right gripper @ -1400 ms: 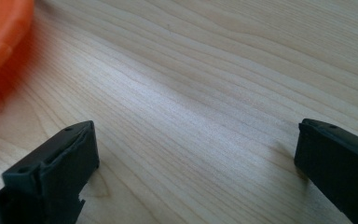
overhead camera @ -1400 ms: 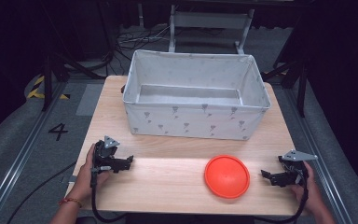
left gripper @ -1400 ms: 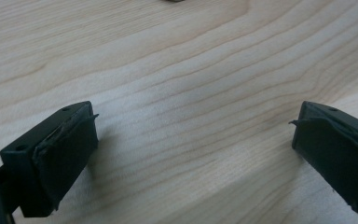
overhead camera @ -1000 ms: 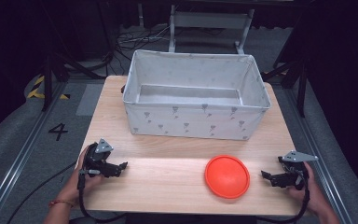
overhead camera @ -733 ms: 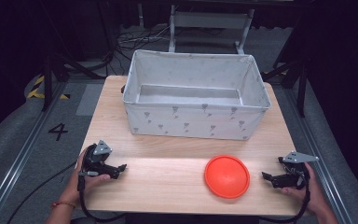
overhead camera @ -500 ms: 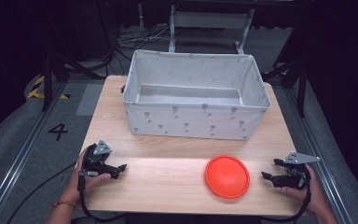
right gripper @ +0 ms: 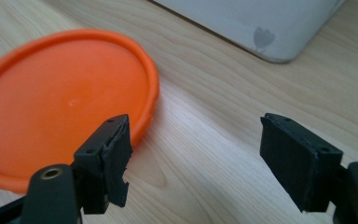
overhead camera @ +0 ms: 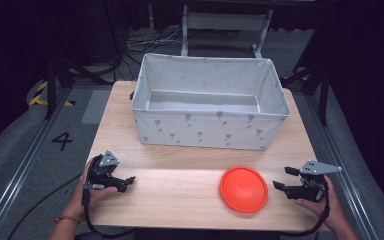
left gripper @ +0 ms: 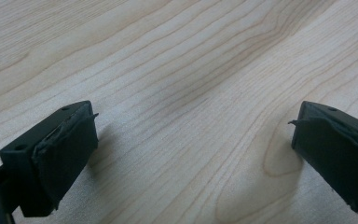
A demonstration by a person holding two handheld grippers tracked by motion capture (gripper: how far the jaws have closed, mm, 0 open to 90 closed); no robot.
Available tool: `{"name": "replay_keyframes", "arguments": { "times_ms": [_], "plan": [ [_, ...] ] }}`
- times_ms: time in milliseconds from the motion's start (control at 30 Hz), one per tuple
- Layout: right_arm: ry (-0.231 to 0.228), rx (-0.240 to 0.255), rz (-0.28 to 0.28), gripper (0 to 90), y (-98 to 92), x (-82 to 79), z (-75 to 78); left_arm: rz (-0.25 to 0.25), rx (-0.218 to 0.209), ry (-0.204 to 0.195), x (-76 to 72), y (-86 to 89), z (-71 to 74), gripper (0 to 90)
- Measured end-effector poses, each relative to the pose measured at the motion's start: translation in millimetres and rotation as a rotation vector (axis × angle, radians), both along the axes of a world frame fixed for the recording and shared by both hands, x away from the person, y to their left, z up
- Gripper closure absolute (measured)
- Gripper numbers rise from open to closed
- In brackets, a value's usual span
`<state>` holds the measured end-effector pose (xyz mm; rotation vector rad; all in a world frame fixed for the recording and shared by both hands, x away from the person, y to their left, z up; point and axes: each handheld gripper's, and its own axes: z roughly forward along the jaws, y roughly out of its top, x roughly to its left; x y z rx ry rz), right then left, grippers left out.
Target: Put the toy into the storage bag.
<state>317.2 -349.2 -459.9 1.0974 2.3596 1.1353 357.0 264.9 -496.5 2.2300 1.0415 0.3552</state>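
Note:
An orange disc (overhead camera: 244, 189) lies flat on the wooden table (overhead camera: 180, 170), near the front right. My right gripper (overhead camera: 281, 178) hovers just right of it, pointing at its rim. In the right gripper view the disc (right gripper: 60, 102) sits behind the left jaw. The right gripper (right gripper: 198, 140) is open; its jaws have just been closing, with only bare wood between them. My left gripper (overhead camera: 128, 181) rests at the front left of the table, far from the disc. In its own view the left gripper (left gripper: 191, 121) is open over bare wood.
A large white fabric bin (overhead camera: 210, 132) with a small grey print stands open at the back middle of the table; its corner (right gripper: 261, 18) shows beyond the disc. Dark floor, cables and stand legs surround the table.
The left hand drew back toward the front left edge, then held still. The right gripper has lifted slightly beside the disc and its jaws stand narrower.

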Motion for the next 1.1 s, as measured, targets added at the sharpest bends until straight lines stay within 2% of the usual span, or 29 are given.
{"name": "replay_keyframes", "arguments": {
  "times_ms": [167,333,567,733,867,1000,1100],
  "plan": [
    [-0.011,0.007,0.048,25.2,17.0,-0.9,5.8,0.000,0.001,-0.001,0.0,0.1,0.1,0.6],
    [-0.003,-0.034,0.082,24.4,36.7,3.5,2.3,0.000,0.000,0.000,0.0,0.0,0.0,0.6],
    [0.038,-0.078,0.133,19.7,57.9,10.5,-13.4,0.000,0.001,-0.001,0.0,0.1,0.1,0.5],
    [0.069,-0.119,0.125,15.3,65.6,15.9,-28.2,0.000,0.000,0.001,-0.1,0.0,0.0,0.6],
    [0.097,-0.081,0.121,14.3,66.7,17.1,-32.8,0.000,0.004,-0.003,0.0,0.2,0.2,0.6],
    [0.083,-0.078,0.127,13.0,72.0,15.1,-34.3,0.000,0.001,-0.001,0.0,0.0,0.0,0.6],
    [0.081,-0.072,0.129,16.2,75.3,14.2,-34.2,0.000,0.002,-0.003,0.0,0.0,0.0,0.6]
  ]
}}
